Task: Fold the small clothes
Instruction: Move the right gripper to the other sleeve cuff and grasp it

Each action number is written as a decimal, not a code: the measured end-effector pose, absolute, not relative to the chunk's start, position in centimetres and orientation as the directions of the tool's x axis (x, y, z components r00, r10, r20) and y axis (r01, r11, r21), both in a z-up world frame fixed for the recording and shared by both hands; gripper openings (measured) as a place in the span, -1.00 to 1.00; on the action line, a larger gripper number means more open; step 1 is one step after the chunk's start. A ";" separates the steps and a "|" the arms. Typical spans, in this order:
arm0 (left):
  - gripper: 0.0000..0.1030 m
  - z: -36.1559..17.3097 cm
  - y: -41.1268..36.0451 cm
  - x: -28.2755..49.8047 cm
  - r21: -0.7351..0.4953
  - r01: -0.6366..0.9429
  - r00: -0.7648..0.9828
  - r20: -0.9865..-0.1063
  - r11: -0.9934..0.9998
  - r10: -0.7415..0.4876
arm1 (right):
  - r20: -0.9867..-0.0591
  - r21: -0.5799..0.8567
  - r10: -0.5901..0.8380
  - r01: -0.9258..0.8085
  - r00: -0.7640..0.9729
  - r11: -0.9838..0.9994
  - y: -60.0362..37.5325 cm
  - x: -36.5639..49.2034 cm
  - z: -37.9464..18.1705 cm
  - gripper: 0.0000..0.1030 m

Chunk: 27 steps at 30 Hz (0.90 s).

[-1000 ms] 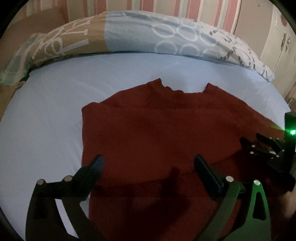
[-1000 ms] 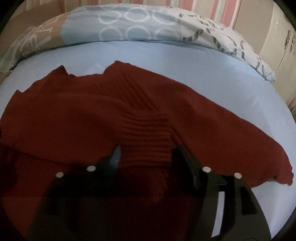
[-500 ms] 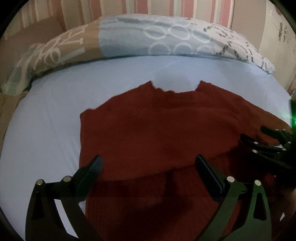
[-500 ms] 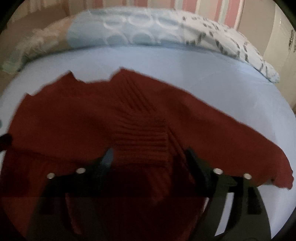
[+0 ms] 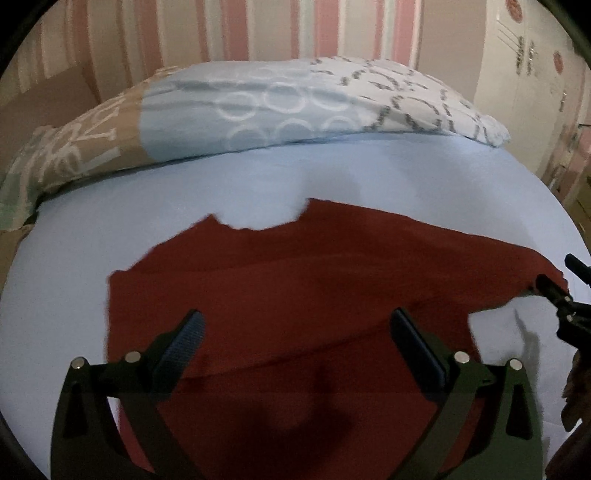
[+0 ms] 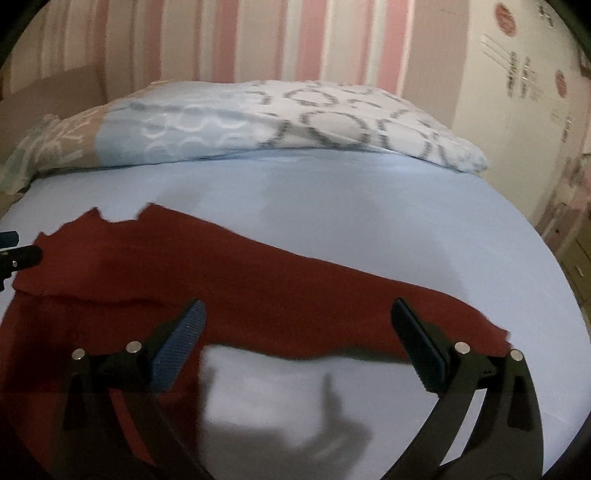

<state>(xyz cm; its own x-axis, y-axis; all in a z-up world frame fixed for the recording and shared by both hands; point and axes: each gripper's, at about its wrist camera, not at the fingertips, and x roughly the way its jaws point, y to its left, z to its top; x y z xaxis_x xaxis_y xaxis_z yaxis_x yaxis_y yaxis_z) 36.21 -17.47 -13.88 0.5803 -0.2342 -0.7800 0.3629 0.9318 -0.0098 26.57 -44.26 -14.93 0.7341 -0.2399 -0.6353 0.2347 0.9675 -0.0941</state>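
Note:
A dark red knit sweater lies flat on the light blue bed sheet, one sleeve folded across its body. My left gripper is open and empty, hovering over the sweater's middle. My right gripper is open and empty, over the lower edge of the right sleeve, which stretches out to the right. The right gripper's tip shows at the right edge of the left wrist view. The left gripper's tip shows at the left edge of the right wrist view.
A patterned blue, tan and white pillow lies across the head of the bed, against a pink striped wall. A white cupboard stands to the right. Bare sheet lies between sweater and pillow.
Both grippers have pulled back and tilted up, so more wall shows. The right gripper has moved right, off the ribbed cuff that lay between its fingers, to the outstretched sleeve.

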 end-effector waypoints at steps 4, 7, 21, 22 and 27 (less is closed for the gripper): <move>0.96 -14.7 -20.2 36.6 -0.028 0.390 0.559 -0.787 0.920 -0.261 | -0.645 -0.088 -0.305 0.328 0.701 0.940 -49.0 23.9 -15.7 0.94; 0.96 -15.1 -22.1 36.7 -0.033 0.405 0.547 -0.792 0.914 -0.271 | -0.662 -0.044 -0.325 0.398 0.676 0.916 -52.8 22.3 -16.2 0.94; 0.96 -15.7 -29.9 37.1 -0.019 0.462 0.537 -0.790 0.887 -0.296 | -0.788 0.049 -0.367 0.644 0.495 0.763 -65.3 20.5 -21.5 0.74; 0.96 -15.6 -30.4 37.0 0.003 0.467 0.547 -0.787 0.884 -0.286 | -0.797 0.055 -0.358 0.649 0.487 0.759 -65.8 20.7 -21.7 0.70; 0.96 -15.5 -31.0 36.7 0.043 0.480 0.562 -0.782 0.876 -0.269 | -0.847 0.098 -0.304 0.690 0.436 0.717 -67.2 21.8 -23.6 0.77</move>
<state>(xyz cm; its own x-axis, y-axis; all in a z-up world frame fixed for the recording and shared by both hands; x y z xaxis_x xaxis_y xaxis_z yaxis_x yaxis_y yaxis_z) 36.65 -30.96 -15.53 0.5624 -0.2691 -0.7819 0.4798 0.8763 0.0435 21.79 -67.17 -23.63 0.4360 -0.3039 -0.8471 0.6899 0.7172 0.0978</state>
